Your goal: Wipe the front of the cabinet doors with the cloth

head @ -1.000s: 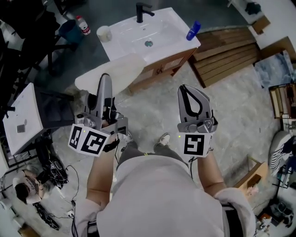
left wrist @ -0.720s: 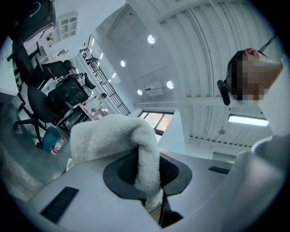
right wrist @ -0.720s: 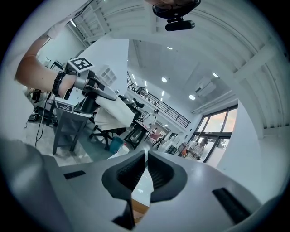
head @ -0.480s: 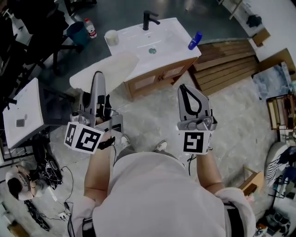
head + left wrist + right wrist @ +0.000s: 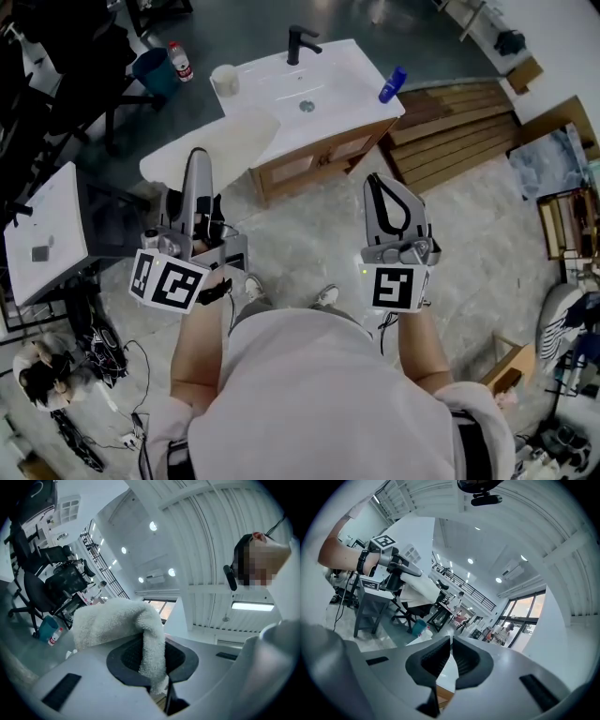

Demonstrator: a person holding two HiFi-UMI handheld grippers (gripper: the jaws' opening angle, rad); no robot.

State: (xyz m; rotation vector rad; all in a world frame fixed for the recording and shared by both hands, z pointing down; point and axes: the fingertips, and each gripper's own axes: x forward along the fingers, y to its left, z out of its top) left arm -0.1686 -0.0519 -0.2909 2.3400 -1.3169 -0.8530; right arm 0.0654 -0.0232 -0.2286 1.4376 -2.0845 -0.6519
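**A:** Left gripper view first. The two jaws of your left gripper (image 5: pixel 152 665) are squeezed onto a fluffy white towel cloth (image 5: pixel 117 620). One fold goes down between them, and the rest flops over to the side.

**B:** And my other one?

**A:** Your right gripper (image 5: pixel 451 660) has its jaws pushed almost together. Nothing is between them, so it is empty.

**B:** Where is the cloth from up top?

**A:** In the head view it hangs off the tip of your left gripper, held up in front of you. Past it is the low brown wooden cabinet (image 5: pixel 323 155) with two doors. It sits under a white sink top (image 5: pixel 347 89) with a black tap (image 5: pixel 298 42).

**B:** Have I wiped anything?

**A:** I don't think so. You stand back, and grey stone floor (image 5: pixel 309 234) shows between your shoes (image 5: pixel 326 296) and the doors. The cloth does not look like it is on them. So you have the cloth, but both doors are left to wipe. You will likely need to step closer, bend low and press the cloth flat on a door.
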